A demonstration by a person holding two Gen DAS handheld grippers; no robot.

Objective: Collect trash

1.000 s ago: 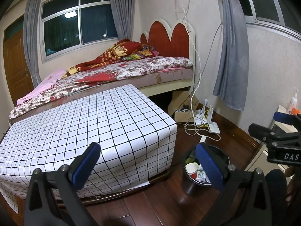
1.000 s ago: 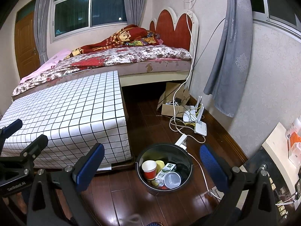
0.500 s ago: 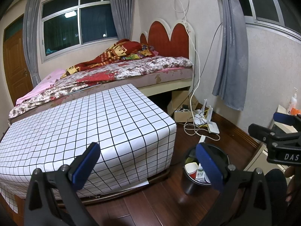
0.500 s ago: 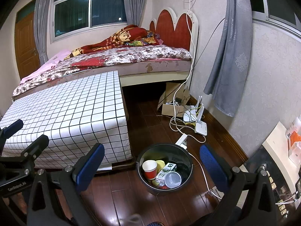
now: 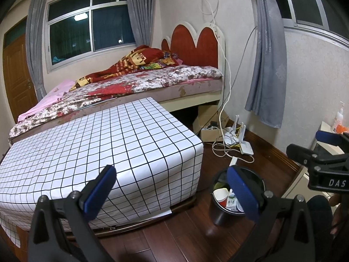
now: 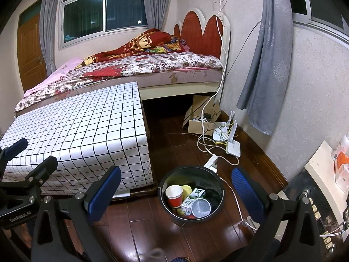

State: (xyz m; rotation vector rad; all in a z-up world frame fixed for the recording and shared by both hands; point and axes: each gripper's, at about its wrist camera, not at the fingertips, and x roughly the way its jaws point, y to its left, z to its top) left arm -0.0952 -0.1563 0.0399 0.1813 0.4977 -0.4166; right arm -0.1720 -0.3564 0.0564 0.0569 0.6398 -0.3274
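A black round trash bin [image 6: 214, 175] stands on the dark wood floor beside the table's corner. In it lie a red paper cup [image 6: 174, 196], a small green-and-white carton [image 6: 193, 197], a clear plastic cup [image 6: 201, 207] and something yellow. The bin also shows in the left wrist view [image 5: 218, 212], partly behind a pad. My right gripper [image 6: 174, 191] is open and empty, above and in front of the bin. My left gripper [image 5: 171, 188] is open and empty, held over the table's front corner.
A low table under a white grid-pattern cloth [image 5: 98, 148] fills the left. A bed [image 6: 152, 67] stands behind it. A cardboard box [image 6: 199, 122], a white router [image 6: 232, 146], a power strip and loose cables lie on the floor by the wall. A cabinet [image 6: 322, 174] stands right.
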